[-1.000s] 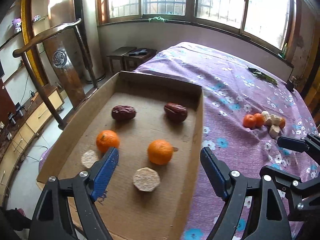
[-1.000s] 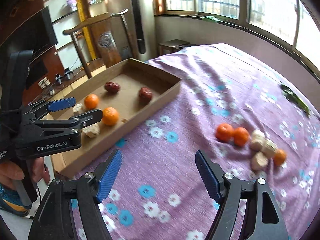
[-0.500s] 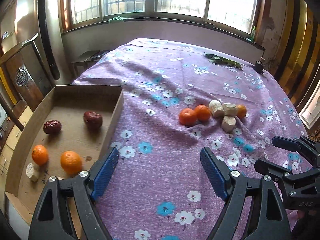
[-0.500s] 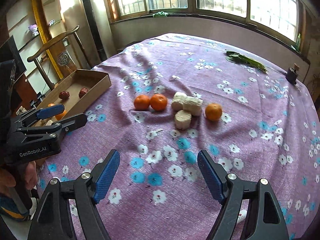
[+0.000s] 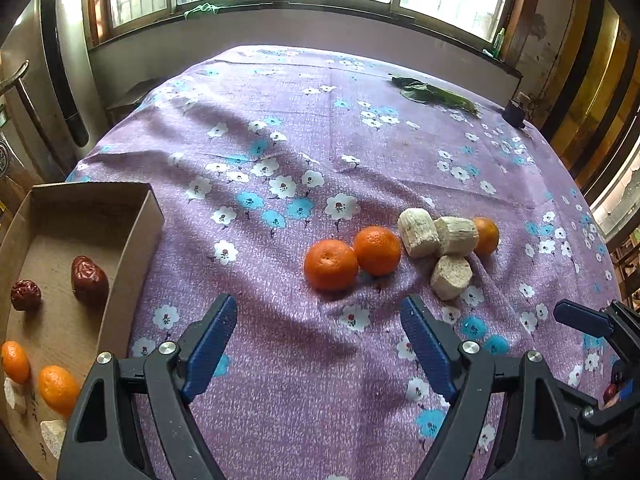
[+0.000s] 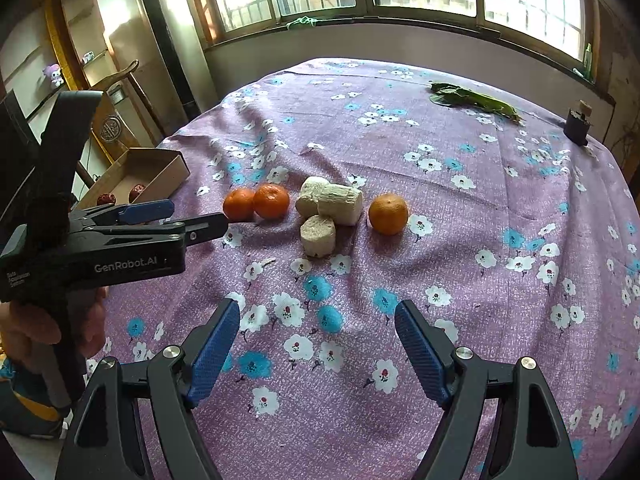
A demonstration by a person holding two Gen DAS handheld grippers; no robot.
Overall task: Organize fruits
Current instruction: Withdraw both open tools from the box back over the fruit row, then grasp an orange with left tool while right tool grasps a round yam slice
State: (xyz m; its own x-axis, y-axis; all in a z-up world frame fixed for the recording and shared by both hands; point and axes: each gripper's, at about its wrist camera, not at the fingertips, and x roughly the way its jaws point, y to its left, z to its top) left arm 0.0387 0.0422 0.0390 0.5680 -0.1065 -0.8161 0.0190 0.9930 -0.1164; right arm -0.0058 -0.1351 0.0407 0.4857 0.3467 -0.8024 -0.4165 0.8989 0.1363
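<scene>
Two tangerines [image 5: 331, 265] [image 5: 377, 250] lie side by side on the purple flowered cloth. Right of them sit three pale cut chunks [image 5: 418, 227] [image 5: 456, 236] [image 5: 450, 277] and a third tangerine [image 5: 486, 235]. My left gripper [image 5: 318, 320] hovers open just short of the nearest tangerine, with nothing between its fingers. My right gripper [image 6: 317, 316] is open and empty over bare cloth, short of the front chunk [image 6: 318, 235]. The cardboard box [image 5: 136, 240] at the left holds two red dates [image 5: 89, 280], two tangerines [image 5: 58, 390] and pale chunks.
Green leaves [image 5: 436, 94] and a small dark jar [image 6: 576, 128] lie at the table's far edge. A hand [image 6: 24, 320] holds the left gripper [image 6: 196, 216] at the left of the right wrist view. A wooden chair stands beyond the box.
Both grippers have swung right, away from the box and towards the fruit pile. The left one was over the box and is now over the cloth by the tangerines. Both have stayed open.
</scene>
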